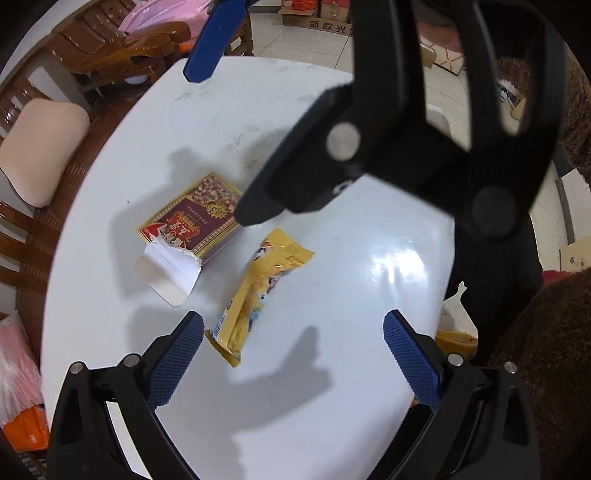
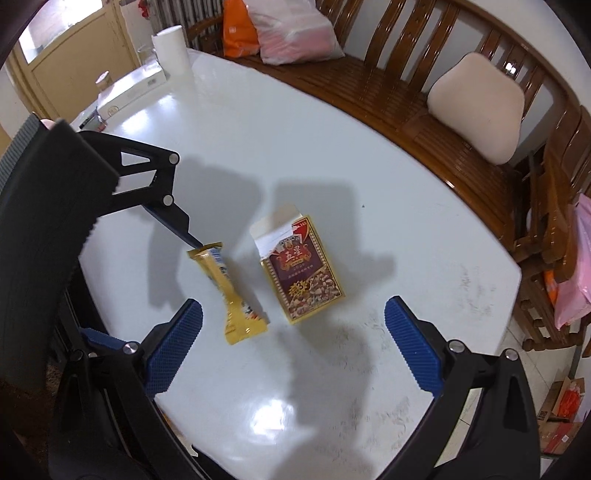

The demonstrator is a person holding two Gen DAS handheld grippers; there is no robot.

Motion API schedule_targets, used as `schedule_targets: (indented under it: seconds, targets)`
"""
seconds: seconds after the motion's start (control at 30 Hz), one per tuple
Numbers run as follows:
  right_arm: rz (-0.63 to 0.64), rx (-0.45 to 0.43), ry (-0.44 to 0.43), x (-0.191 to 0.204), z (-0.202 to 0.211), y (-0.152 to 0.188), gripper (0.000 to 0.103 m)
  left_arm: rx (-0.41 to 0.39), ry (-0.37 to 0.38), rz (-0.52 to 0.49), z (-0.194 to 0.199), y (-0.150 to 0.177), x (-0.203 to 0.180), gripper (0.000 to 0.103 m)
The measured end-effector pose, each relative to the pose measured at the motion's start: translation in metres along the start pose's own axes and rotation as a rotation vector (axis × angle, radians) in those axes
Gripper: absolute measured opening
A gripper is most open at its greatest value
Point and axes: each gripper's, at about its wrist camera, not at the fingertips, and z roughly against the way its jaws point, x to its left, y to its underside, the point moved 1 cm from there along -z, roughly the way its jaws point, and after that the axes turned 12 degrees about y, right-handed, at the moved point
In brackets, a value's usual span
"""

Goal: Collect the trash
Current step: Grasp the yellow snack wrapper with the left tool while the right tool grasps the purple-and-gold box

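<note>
A yellow snack wrapper (image 1: 258,288) lies on the white table (image 1: 332,332), beside a torn-open red and gold carton (image 1: 195,221). My left gripper (image 1: 291,354) is open above the table, with the wrapper's near end just inside its left finger. In the right wrist view the wrapper (image 2: 234,291) and carton (image 2: 303,266) lie ahead of my right gripper (image 2: 293,343), which is open and empty above the table. The right gripper's black body (image 1: 406,147) looms across the left wrist view. The left gripper's finger (image 2: 173,221) reaches to the wrapper's far end.
A wooden bench (image 2: 424,92) with a beige cushion (image 2: 476,107) curves around the table's far side. Plastic bags (image 2: 288,33) lie on the bench. A paper roll (image 2: 171,48) and a flat white box (image 2: 129,88) stand at the table's far end. Cardboard boxes (image 1: 325,14) sit on the floor.
</note>
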Motion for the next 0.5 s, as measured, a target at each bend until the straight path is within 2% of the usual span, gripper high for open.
schedule_targets:
  seconds: [0.3,0.5]
  targets:
    - [-0.006,0.055,-0.024,-0.001,-0.058,-0.004,0.097,0.006,0.036,0.046,-0.024,0.006,0.025,0.095]
    - [0.001,0.065,-0.013,0.002,-0.080,-0.006,0.097,0.018,0.054,0.060,-0.036,0.008,0.034,0.095]
